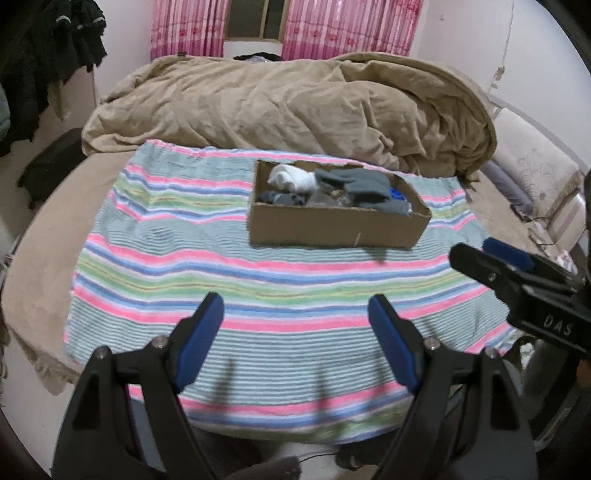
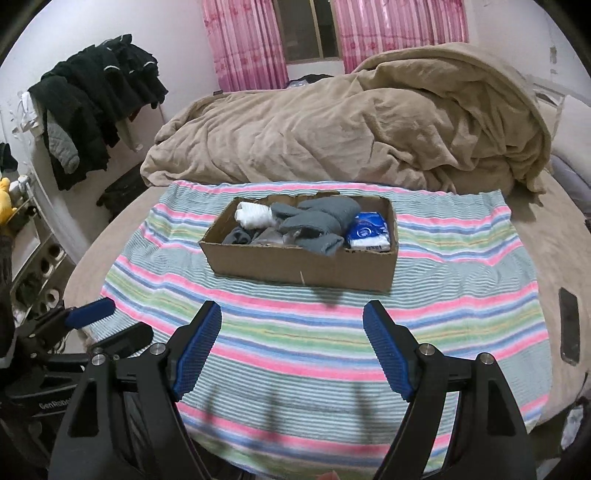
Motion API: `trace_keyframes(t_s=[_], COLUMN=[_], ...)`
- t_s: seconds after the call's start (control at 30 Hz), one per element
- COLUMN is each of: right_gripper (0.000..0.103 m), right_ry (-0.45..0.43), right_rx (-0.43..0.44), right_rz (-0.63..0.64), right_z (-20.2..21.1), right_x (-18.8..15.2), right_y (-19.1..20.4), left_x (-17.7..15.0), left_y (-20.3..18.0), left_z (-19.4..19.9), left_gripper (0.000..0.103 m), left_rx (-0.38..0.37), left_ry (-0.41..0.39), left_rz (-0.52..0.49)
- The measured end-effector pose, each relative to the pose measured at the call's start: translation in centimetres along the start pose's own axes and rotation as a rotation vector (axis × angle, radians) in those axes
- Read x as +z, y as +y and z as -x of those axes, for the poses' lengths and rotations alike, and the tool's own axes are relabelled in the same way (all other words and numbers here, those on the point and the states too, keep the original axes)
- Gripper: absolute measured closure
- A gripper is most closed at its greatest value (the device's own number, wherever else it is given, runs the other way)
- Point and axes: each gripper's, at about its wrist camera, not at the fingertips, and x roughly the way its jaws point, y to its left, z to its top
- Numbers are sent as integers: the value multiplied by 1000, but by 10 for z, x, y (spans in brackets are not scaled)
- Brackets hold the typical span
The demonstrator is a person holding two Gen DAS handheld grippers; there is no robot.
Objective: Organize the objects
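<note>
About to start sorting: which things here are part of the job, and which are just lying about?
Job:
cardboard box
white rolled sock
grey socks
blue and white packet

Lying about:
striped towel
tan duvet
phone
dark clothes

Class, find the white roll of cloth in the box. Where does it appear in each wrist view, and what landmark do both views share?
Left wrist: white roll at the box's far left corner, just right of centre.
Right wrist: white roll at the far left corner, left of centre.
Shared landmark: pink curtains.
</note>
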Motion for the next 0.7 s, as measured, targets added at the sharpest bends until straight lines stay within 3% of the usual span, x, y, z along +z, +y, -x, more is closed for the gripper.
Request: trace_keyframes(t_s=[0.7], right_gripper=[21], right_ry=[-2], right_rx=[-16], right_rz=[-16], right_z=[10], right_x=[-12], right_y=[-4], left_x=[2], left_y=[-8], left_z=[15], left_gripper=[21], left_rx=[18], left_ry=[-27], left_rz=[-38])
